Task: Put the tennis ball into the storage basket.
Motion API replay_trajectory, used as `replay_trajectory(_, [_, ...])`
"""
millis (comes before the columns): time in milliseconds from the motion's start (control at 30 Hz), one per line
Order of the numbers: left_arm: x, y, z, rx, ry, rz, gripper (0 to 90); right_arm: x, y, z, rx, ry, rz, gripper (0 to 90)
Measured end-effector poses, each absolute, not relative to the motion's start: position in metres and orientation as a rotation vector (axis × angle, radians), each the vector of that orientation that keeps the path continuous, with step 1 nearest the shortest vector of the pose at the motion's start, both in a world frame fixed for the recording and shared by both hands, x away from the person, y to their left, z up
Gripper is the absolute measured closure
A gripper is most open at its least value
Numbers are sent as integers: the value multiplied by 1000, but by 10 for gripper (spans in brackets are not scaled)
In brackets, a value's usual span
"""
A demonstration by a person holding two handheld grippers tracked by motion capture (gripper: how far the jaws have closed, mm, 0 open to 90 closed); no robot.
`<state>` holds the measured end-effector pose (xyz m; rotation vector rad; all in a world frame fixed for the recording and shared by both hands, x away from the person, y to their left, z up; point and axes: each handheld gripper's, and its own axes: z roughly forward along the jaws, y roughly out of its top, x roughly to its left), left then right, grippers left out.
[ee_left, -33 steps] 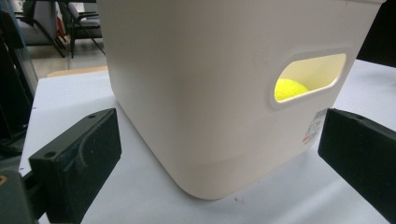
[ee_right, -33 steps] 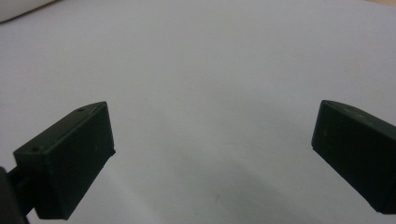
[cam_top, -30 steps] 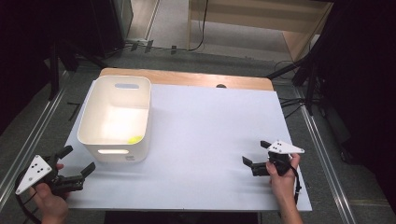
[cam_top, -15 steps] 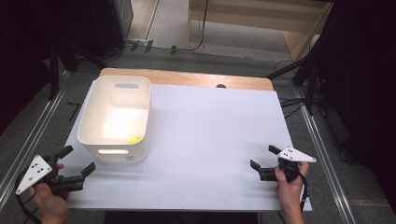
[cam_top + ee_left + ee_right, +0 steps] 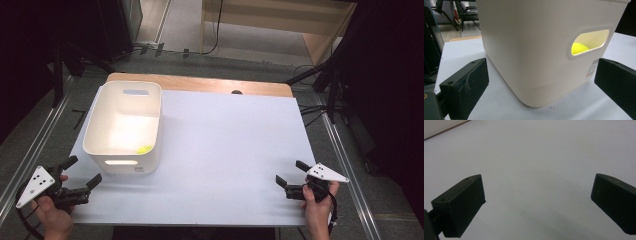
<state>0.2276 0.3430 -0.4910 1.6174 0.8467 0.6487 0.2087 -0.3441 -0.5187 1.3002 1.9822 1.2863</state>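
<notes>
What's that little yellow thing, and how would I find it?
Start at the white sheet covering the table, then find the white bin on its left side. Inside, at the near right corner, lies a ball, the one bright yellow-green thing there.

The bin [image 5: 125, 127] looks like smooth cream plastic with a soft satin sheen (a printed paper label sits low on its near wall). The ball [image 5: 579, 48] inside is matt yellow. The table [image 5: 225, 150] has a matt white top, with bare wood at its far edge.

White bin [image 5: 125, 127] (left side) amid bare tabletop [image 5: 230, 150].
</notes>
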Motion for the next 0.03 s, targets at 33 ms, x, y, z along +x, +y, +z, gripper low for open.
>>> replay_trajectory(33, [228,343,-491,1618,846,649,0,209,-344,-519,1297,1984,1284,0])
